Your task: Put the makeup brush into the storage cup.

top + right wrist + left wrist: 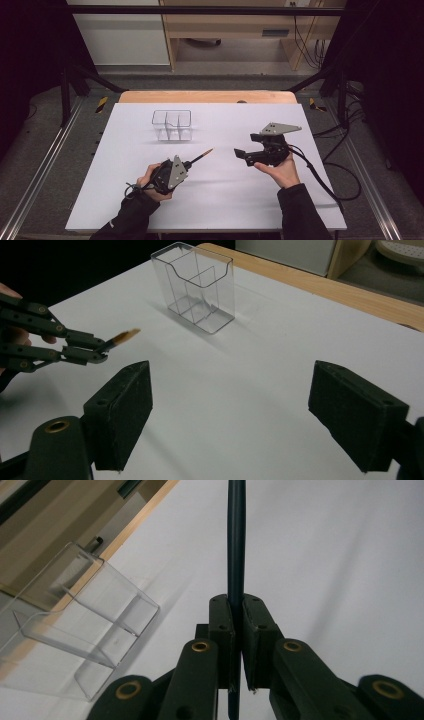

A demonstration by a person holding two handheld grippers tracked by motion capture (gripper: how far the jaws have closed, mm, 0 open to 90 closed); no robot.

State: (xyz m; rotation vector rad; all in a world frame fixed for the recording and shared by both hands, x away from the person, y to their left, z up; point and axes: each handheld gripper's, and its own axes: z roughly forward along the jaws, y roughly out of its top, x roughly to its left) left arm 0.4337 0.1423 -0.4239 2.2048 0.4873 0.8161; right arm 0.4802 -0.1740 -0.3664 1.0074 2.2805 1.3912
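On the desk [225, 200], a clear divided holder [172, 125] near the far edge looks light, tippable. The left gripper [189, 164], nearer the front edge, clamps a thin, stiff brush [202, 156] mid-handle; it could pivot, so grip closer to the bristles. The right gripper [245, 156] stands open, empty.

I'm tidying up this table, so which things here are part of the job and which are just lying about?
In use: paintbrush clamped in left gripper; clear divided holder; right gripper, open with nothing between its jaws.
Lying about: cables beside the table; wooden furniture behind.
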